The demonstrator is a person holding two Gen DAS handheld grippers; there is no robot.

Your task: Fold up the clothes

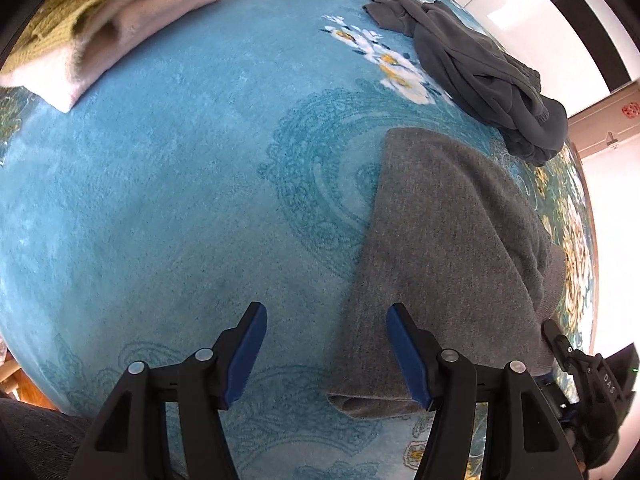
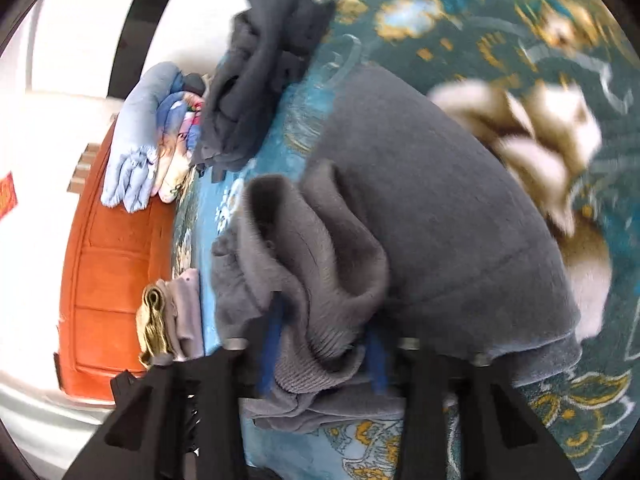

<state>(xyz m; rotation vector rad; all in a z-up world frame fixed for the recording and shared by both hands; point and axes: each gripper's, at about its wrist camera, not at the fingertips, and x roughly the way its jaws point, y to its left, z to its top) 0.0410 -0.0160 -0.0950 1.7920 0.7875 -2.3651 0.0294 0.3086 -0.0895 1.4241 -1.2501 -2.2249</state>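
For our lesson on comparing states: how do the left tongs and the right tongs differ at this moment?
The left tongs are open with nothing between their blue pads; the right tongs have bunched grey knit sweater between theirs. The left tongs hang mostly over bare blue carpet beside the sweater's edge; the right tongs are at the sweater itself. The left view is sharp, the right blurred. Both have black arms and blue pads.

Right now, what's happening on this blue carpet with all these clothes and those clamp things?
A person is folding laundry with a handheld gripper in each hand. The right gripper has its fingers closed on a bunched ribbed part of a grey sweater that lies partly folded on the blue carpet. The left gripper is open and empty above the sweater's near edge. A crumpled dark grey garment waits further back, and a folded pile sits off to the side.
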